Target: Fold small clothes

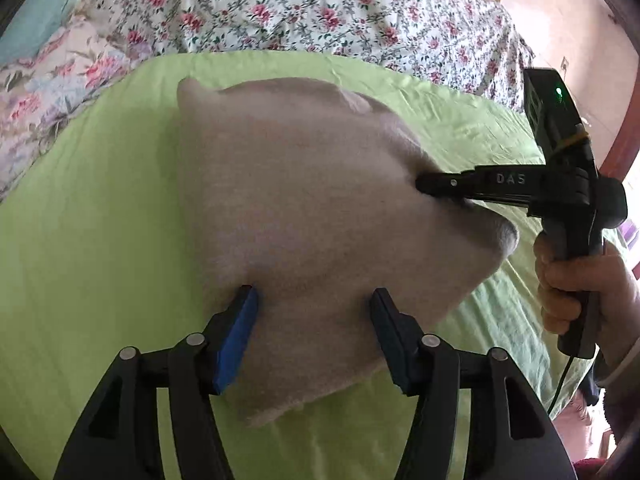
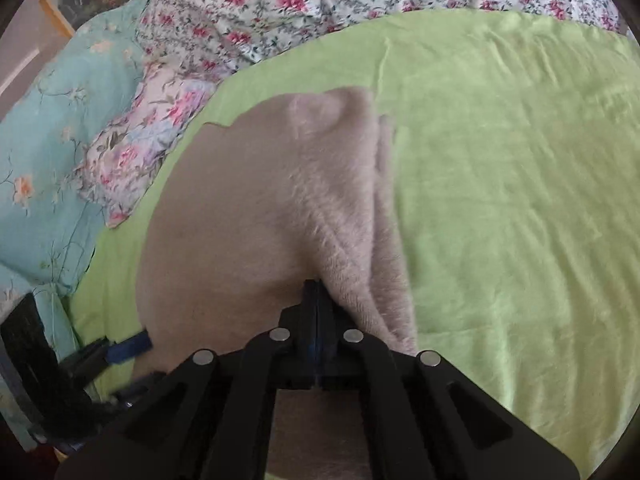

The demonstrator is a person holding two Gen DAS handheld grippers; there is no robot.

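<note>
Bed covered by a green sheet (image 1: 80, 260), slightly wrinkled, filling the centre and lower part of both wrist views. Beige fuzzy garment (image 1: 304, 208) lies directly on the sheet, mid-frame in the left view, centre-left in the right view; its right edge shows layered folds there. Floral quilt (image 1: 320, 12) with pink roses lies across the top of both frames, touching the sheet's far edge. Floral pillow (image 2: 148, 140) at left of the right view, beside a teal flowered pillow (image 2: 52, 152) at far left.

Fuzzy beige fleece garment (image 1: 304, 200) on smooth, matt green cotton-like sheet (image 1: 80, 280).
</note>
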